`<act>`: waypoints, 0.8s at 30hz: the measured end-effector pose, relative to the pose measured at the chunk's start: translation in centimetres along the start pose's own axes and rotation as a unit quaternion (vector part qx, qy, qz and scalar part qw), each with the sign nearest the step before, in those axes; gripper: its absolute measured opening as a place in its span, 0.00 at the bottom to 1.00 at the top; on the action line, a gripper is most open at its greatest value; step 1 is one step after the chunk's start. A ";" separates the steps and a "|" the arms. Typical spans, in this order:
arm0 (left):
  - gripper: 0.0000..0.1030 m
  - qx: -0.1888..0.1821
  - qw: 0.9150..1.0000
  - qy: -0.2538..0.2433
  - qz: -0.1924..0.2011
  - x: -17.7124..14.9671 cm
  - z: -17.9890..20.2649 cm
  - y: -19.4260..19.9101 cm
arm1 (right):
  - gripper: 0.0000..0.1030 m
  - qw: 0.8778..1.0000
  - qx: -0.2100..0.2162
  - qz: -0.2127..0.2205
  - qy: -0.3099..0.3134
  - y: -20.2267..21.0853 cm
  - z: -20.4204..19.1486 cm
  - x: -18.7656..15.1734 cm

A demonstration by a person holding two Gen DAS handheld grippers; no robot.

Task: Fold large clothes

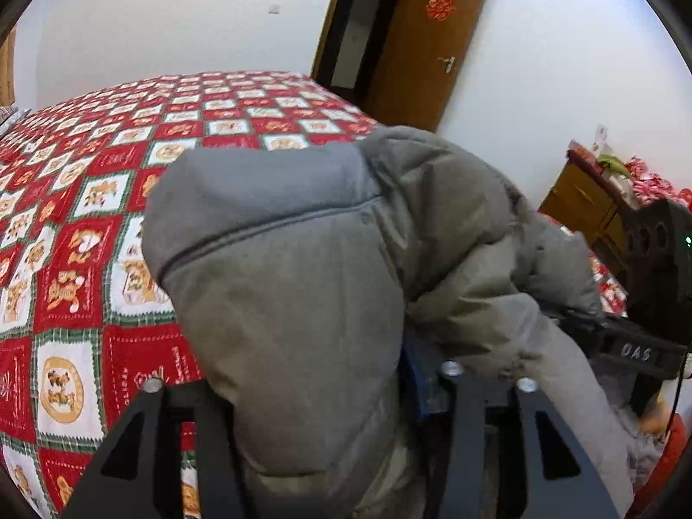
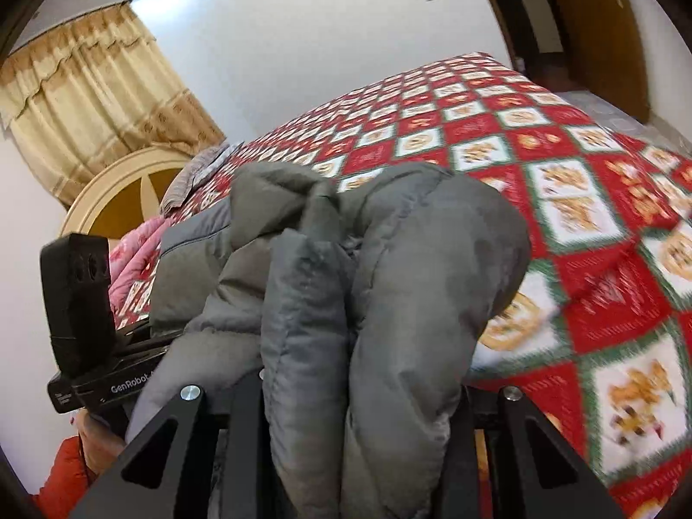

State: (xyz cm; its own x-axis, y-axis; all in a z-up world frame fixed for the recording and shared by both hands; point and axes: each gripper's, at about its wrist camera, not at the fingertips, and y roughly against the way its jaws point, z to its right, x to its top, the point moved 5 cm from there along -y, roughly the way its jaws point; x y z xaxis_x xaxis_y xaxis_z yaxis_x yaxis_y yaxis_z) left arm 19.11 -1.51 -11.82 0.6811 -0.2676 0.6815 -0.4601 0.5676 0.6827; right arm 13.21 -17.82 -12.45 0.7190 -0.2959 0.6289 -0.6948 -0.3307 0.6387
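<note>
Padded jacket (image 1: pixel 302 259) over bed (image 1: pixel 86 173), between both hand-held grippers; door (image 1: pixel 415 43) behind bed.

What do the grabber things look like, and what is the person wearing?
Each tool is black, with flat angular fingers that have cut-out slots and silver bolts. The left tool has a boxy black camera block and white "GenRobot" lettering. A thin cable hangs from the right tool. The sleeve is orange-red.

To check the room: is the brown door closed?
No, the brown door stands open, showing a dark doorway beside it.
</note>
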 end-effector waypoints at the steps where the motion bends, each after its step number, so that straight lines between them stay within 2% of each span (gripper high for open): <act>1: 0.66 0.011 1.000 0.013 -0.006 -0.2 -0.6 -0.4 | 0.28 1.000 -0.004 -0.004 -0.006 -0.1 0.7 -0.3; 4: 0.82 0.033 0.999 0.026 -0.023 -0.8 -1.7 -1.2 | 0.28 0.999 -0.007 -0.023 -0.025 -0.9 2.7 -1.1; 6: 0.97 0.068 0.997 0.014 -0.028 -1.1 -2.2 -1.5 | 0.28 0.999 -0.009 -0.033 -0.029 -1.7 3.4 -1.6; 8: 1.00 0.087 0.996 0.001 -0.023 -1.2 -2.7 -1.5 | 0.29 0.999 -0.008 -0.043 -0.028 -2.4 3.7 -1.7; 11: 1.00 0.056 0.997 0.027 -0.036 -1.8 -4.0 -2.1 | 0.36 0.998 -0.009 -0.058 -0.026 -3.5 3.9 -1.7; 14: 1.00 -0.021 0.994 0.090 -0.066 -3.0 -5.7 -4.0 | 0.45 0.997 -0.021 -0.068 -0.017 -4.4 4.2 -1.7; 15: 1.00 -0.035 0.992 0.107 -0.060 -3.3 -6.1 -4.4 | 0.49 0.997 -0.022 -0.072 -0.016 -4.8 4.3 -1.7; 16: 1.00 -0.033 0.994 0.097 -0.050 -3.3 -5.9 -4.4 | 0.52 0.997 -0.019 -0.073 -0.019 -5.2 4.4 -1.7; 17: 0.98 -0.030 0.995 0.086 -0.046 -3.3 -5.5 -4.4 | 0.53 0.997 -0.017 -0.073 -0.022 -5.4 4.5 -1.7; 18: 0.86 -0.033 0.996 0.072 -0.041 -3.3 -4.7 -4.4 | 0.56 0.997 -0.015 -0.073 -0.019 -5.7 4.4 -1.8; 19: 0.79 -0.047 0.996 0.066 -0.036 -3.2 -4.0 -4.2 | 0.57 0.997 -0.020 -0.073 -0.008 -5.9 4.1 -1.8; 20: 0.68 -0.052 0.996 0.064 -0.034 -3.2 -3.7 -4.0 | 0.57 0.997 -0.023 -0.074 0.000 -6.0 4.0 -1.8; 21: 0.59 -0.054 0.996 0.061 -0.030 -3.1 -3.3 -3.7 | 0.53 0.997 -0.025 -0.075 0.003 -6.0 3.9 -1.8; 22: 0.55 -0.055 0.996 0.058 -0.026 -3.1 -3.0 -3.3 | 0.44 0.997 -0.020 -0.075 0.000 -5.8 3.7 -1.8; 24: 0.44 -0.056 0.997 0.057 -0.017 -3.0 -2.3 -2.4 | 0.35 0.997 -0.021 -0.068 0.002 -5.1 3.1 -1.8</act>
State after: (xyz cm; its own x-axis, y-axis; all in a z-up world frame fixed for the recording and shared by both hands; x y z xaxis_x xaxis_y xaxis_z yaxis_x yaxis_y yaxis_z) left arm 19.47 -0.24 -16.13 0.7589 -0.2018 0.6191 -0.3727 0.6450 0.6672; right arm 15.49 -18.44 -18.20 0.8067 -0.2475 0.5366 -0.5909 -0.3302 0.7361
